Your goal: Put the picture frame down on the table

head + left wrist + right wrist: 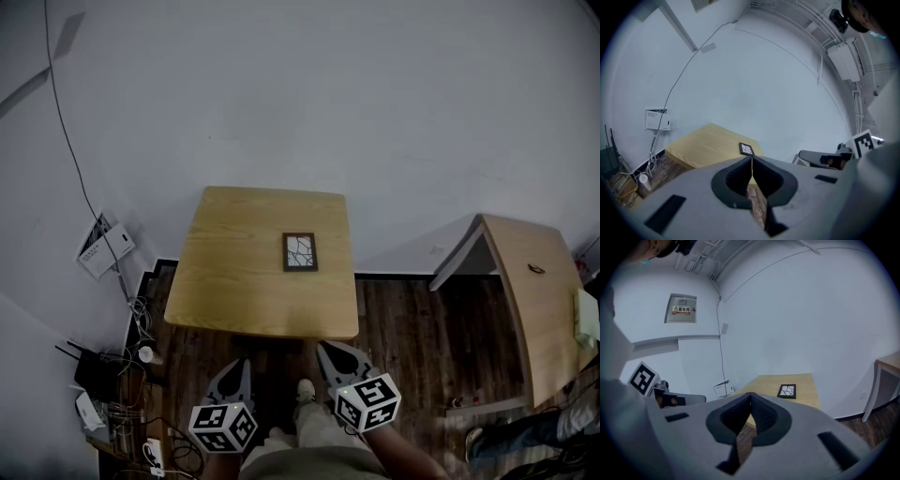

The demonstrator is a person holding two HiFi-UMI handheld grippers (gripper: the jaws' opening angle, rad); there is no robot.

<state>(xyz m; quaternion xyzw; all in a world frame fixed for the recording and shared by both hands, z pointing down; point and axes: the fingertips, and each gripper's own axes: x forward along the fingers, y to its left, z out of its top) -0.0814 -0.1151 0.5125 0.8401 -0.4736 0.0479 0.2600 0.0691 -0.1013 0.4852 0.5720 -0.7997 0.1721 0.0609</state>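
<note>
A small dark picture frame (300, 251) lies flat on the light wooden table (234, 281), right of its middle. It also shows as the picture frame (746, 149) and the picture frame (787, 391) in the two gripper views. My left gripper (241, 362) hangs below the table's near edge, over the floor, jaws shut and empty. My right gripper (325, 349) is beside it, just under the table's near right corner, also shut with nothing in it. Both are well short of the frame.
A second wooden table (539, 300) stands at the right. Cables, a white box (101, 248) and small devices crowd the floor at the left wall. Dark wood floor (412, 328) lies between the tables. A person's shoes (306, 389) show between the grippers.
</note>
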